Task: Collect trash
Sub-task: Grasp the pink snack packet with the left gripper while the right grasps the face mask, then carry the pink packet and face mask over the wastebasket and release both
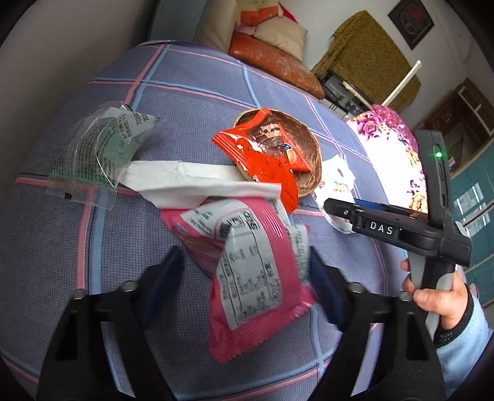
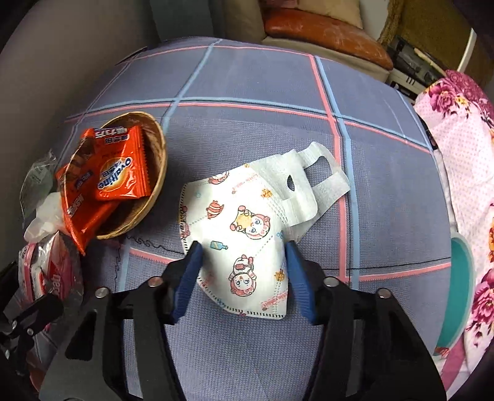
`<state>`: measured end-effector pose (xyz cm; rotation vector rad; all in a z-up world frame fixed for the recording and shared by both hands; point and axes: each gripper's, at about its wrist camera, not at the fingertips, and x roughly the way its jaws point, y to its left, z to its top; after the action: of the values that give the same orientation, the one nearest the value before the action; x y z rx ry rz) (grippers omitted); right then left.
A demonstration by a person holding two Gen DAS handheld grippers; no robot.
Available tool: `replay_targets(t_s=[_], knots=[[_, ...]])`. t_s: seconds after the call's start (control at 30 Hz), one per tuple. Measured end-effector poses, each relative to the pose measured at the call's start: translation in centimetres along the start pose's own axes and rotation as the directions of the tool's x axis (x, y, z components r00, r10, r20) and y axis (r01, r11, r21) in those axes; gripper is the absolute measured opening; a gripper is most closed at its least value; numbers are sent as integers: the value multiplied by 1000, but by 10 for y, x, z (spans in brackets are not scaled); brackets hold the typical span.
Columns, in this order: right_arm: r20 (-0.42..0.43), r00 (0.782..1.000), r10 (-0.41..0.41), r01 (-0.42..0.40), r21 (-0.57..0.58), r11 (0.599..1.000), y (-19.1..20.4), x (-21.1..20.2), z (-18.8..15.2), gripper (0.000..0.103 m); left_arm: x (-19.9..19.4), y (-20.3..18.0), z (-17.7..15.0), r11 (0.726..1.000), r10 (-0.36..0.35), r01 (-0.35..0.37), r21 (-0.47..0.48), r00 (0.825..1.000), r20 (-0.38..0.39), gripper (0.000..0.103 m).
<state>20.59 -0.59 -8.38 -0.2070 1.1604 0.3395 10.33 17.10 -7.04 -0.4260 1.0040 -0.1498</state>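
Blue-grey plaid sheet [image 2: 247, 92] spread beneath the jaws and far beyond them. Right of the jaws, floral pink quilt [image 2: 463, 154] with a teal basin rim [image 2: 463, 277] against it. Well past the jaws, orange-brown cushion [image 1: 278, 68] under a beige pillow [image 1: 281, 34]; further right, mustard patterned cloth [image 1: 364, 49] and framed picture [image 1: 410, 23].

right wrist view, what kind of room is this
Most likely a bedroom or living room in a home. The trash lies on a plaid bedsheet spread over a soft surface, a pink floral quilt is bunched at its edge, and cushions and a framed picture sit behind.
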Motion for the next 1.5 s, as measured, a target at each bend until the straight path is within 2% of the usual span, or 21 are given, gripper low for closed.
replay_targets(t_s=[0.03,0.07,0.13,0.2,0.33,0.57,0.83,1.1,1.5], knots=[[-4,1000,16,-16,-9,1000,2,-1,-1,20,0,-1,-1,1000,7,-7,-1,1000,5,64],[-9,1000,24,-24,-14,1000,3,-2,-2,18,0,-2,-2,1000,12,-12,2,1000,4,55],[-15,999,45,-46,-9,999,3,-5,-5,11,0,-3,-4,1000,16,-16,-1,1000,-1,50],[-15,996,83,-83,12,996,-1,-11,-8,10,-3,-3,-7,1000,22,-22,-5,1000,-1,41],[-8,989,150,-150,60,987,-16,-28,-18,9,-8,-7,-12,1000,25,-25,-5,1000,-4,40],[33,982,183,-186,109,977,-47,-61,-36,9,-15,-27,-23,1000,13,-12,16,1000,-19,40],[102,968,227,-242,165,956,-84,-93,-50,9,-15,-72,-25,995,7,-4,99,1000,-31,40],[175,962,209,-248,238,939,-136,-119,-68,9,4,-130,-20,979,6,7,205,998,-60,40],[270,953,136,-233,370,899,-227,-152,-101,9,43,-218,-11,946,-22,57,319,993,-114,40]])
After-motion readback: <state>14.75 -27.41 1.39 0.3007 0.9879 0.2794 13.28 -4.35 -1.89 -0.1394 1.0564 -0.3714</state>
